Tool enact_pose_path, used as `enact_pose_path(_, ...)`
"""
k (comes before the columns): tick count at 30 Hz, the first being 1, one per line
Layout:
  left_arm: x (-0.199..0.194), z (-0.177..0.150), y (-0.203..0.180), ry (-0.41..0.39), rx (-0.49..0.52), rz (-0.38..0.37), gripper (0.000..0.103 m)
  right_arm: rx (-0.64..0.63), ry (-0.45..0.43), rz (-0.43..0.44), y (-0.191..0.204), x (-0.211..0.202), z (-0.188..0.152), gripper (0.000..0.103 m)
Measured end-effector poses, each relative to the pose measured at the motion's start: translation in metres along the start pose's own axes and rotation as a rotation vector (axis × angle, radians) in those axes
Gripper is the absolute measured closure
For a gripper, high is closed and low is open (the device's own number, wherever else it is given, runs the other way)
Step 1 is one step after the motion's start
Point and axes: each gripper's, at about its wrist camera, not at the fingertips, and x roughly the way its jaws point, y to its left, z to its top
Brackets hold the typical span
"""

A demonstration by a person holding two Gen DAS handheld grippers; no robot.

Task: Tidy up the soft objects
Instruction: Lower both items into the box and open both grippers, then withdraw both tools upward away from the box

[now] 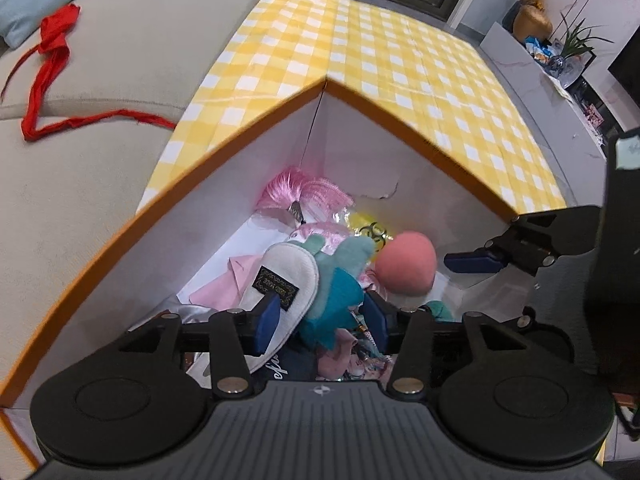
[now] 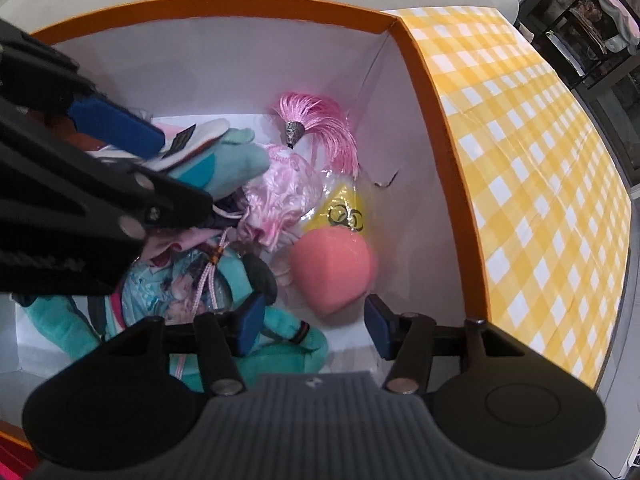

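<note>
An orange-rimmed white box holds soft things. My left gripper is inside it, shut on a teal plush toy together with a white slipper. My right gripper is open and empty above a pink peach plush; it shows at the right in the left wrist view. Below lie a pink tassel, a pink satin pouch, a yellow bag and a teal doll.
The box stands on a yellow checked tablecloth. A beige sofa with a red ribbon is to the left. A white cabinet with a gold vase and plant stands at the far right.
</note>
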Motion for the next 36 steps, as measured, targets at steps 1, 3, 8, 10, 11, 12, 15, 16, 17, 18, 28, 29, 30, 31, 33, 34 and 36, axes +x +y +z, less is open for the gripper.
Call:
enact_pose_path(1, -0.004, 0.0, 0.0, -0.007, -0.001, -0.002, 0.045, 0.0, -0.001, -0.002, 0.0, -0.002, -0.001, 0.046)
enact_pose_path(3, -0.011, 0.0, -0.001, -0.02, -0.005, -0.005, 0.044, 0.0, -0.004, -0.007, 0.0, -0.006, -0.003, 0.042)
enact_pose_path(8, -0.029, -0.004, -0.001, -0.052, -0.012, -0.003, 0.041, 0.008, -0.03, -0.031, -0.001, -0.025, -0.004, 0.038)
enact_pose_path(10, -0.038, -0.007, -0.003, -0.067, -0.011, -0.005, 0.041, 0.019, -0.047, -0.041, -0.002, -0.034, -0.004, 0.038)
enact_pose_path(11, -0.043, -0.009, -0.004, -0.076, -0.007, -0.007, 0.04, 0.027, -0.055, -0.044, -0.003, -0.038, -0.005, 0.038)
enact_pose_path(12, -0.046, -0.011, -0.006, -0.085, -0.003, -0.008, 0.038, 0.038, -0.062, -0.046, -0.003, -0.043, -0.006, 0.037)
enact_pose_path(15, -0.058, -0.016, -0.009, -0.106, 0.009, 0.006, 0.032, 0.067, -0.071, -0.052, -0.003, -0.056, -0.008, 0.037)
enact_pose_path(16, -0.062, -0.018, -0.01, -0.113, 0.012, 0.013, 0.031, 0.068, -0.074, -0.053, -0.001, -0.059, -0.009, 0.036)
enact_pose_path(17, -0.066, -0.019, -0.009, -0.12, 0.015, 0.018, 0.031, 0.07, -0.077, -0.055, 0.0, -0.061, -0.01, 0.036)
enact_pose_path(18, -0.071, -0.02, -0.009, -0.129, 0.015, 0.022, 0.029, 0.075, -0.079, -0.055, 0.002, -0.065, -0.012, 0.036)
enact_pose_path(28, -0.097, -0.039, -0.003, -0.152, 0.007, 0.086, 0.013, 0.152, -0.097, -0.076, 0.022, -0.096, -0.029, 0.026)
enact_pose_path(29, -0.099, -0.041, -0.004, -0.154, 0.01, 0.091, 0.013, 0.179, -0.102, -0.076, 0.022, -0.099, -0.031, 0.025)
enact_pose_path(30, -0.099, -0.041, -0.005, -0.155, 0.012, 0.097, 0.013, 0.21, -0.108, -0.071, 0.022, -0.104, -0.033, 0.024)
enact_pose_path(31, -0.101, -0.042, -0.005, -0.156, 0.014, 0.103, 0.013, 0.245, -0.118, -0.058, 0.022, -0.108, -0.035, 0.021)
enact_pose_path(33, -0.105, -0.043, -0.005, -0.164, 0.005, 0.12, 0.012, 0.326, -0.146, -0.041, 0.021, -0.119, -0.04, 0.015)
enact_pose_path(34, -0.107, -0.044, -0.004, -0.169, -0.006, 0.127, 0.012, 0.355, -0.159, -0.049, 0.023, -0.123, -0.042, 0.015)
enact_pose_path(36, -0.113, -0.047, -0.004, -0.182, -0.019, 0.122, 0.012, 0.388, -0.179, -0.081, 0.027, -0.132, -0.046, 0.014)
